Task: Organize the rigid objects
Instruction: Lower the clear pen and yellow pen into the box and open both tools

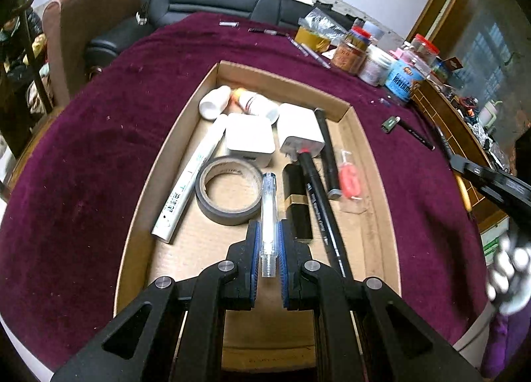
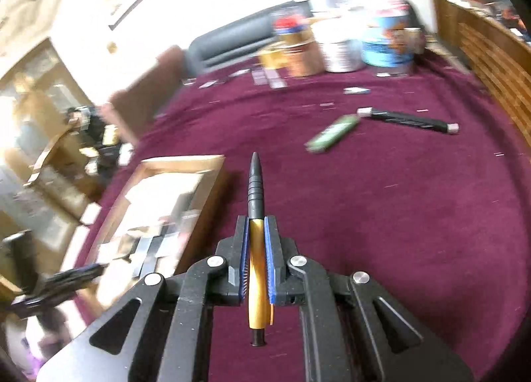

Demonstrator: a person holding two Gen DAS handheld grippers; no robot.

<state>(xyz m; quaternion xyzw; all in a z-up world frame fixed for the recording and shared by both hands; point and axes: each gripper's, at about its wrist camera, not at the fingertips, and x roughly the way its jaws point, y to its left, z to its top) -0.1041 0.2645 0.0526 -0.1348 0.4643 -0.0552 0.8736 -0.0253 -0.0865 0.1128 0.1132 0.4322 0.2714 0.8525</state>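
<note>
My left gripper point(image 1: 268, 232) is shut on a clear pen point(image 1: 268, 213) and holds it over the shallow cardboard box point(image 1: 368, 163). The box holds a tape roll point(image 1: 229, 189), a white tube point(image 1: 190, 179), two white adapters point(image 1: 249, 136), small white bottles point(image 1: 215, 101), a black lipstick point(image 1: 298, 203), black pens point(image 1: 327, 153) and a red clip point(image 1: 350, 179). My right gripper point(image 2: 256, 226) is shut on a yellow pen with a black tip point(image 2: 255, 216), above the maroon cloth, right of the box point(image 2: 149, 213). A green lighter point(image 2: 332, 133) and a black marker point(image 2: 408, 120) lie on the cloth beyond.
Jars and tubs point(image 1: 375, 57) crowd the table's far right corner, also in the right wrist view point(image 2: 358, 40). Loose pens point(image 1: 308, 50) lie near them. A black pen and small green piece point(image 1: 408, 130) lie right of the box. A wooden shelf edge point(image 2: 491, 60) borders the table's right side.
</note>
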